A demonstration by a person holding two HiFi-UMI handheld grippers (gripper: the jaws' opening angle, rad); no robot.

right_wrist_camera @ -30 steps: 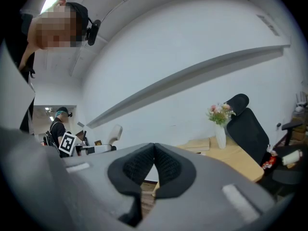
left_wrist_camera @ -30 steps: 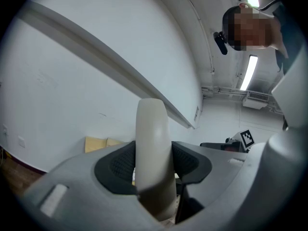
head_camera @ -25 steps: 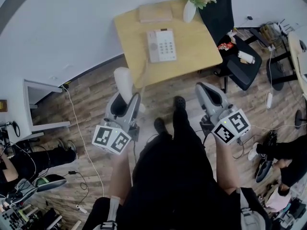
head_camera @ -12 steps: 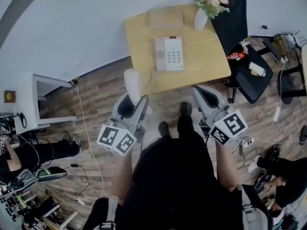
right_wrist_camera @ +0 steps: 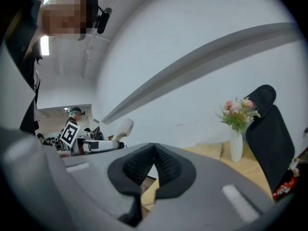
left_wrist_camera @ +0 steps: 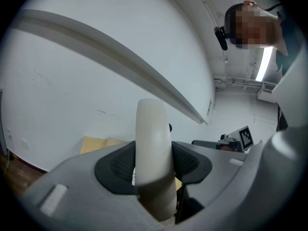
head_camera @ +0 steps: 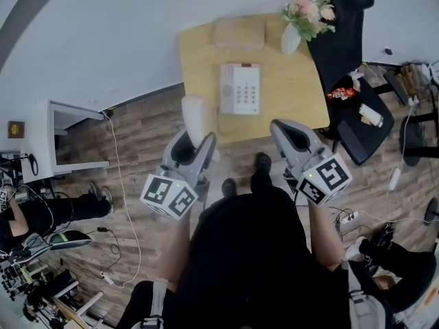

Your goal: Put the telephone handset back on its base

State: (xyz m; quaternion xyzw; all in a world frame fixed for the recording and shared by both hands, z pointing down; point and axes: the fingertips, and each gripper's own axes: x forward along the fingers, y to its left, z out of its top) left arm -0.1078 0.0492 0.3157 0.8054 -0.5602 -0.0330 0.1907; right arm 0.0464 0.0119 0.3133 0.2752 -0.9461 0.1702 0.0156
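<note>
The left gripper (head_camera: 191,146) clamps a cream-white plastic telephone handset (head_camera: 194,117) upright, off the near left corner of a light wooden table (head_camera: 291,91). The white push-button telephone base (head_camera: 240,88) lies mid-table, well apart. The right gripper (head_camera: 291,133), jaws pressed together, holds nothing.

The off-white handset (head_camera: 194,117) stands upright, clamped in the left tongs (head_camera: 196,142), centre frame. The white keypad base (head_camera: 239,88) lies flat on the worktop (head_camera: 199,53), upper centre, seemingly apart.
</note>
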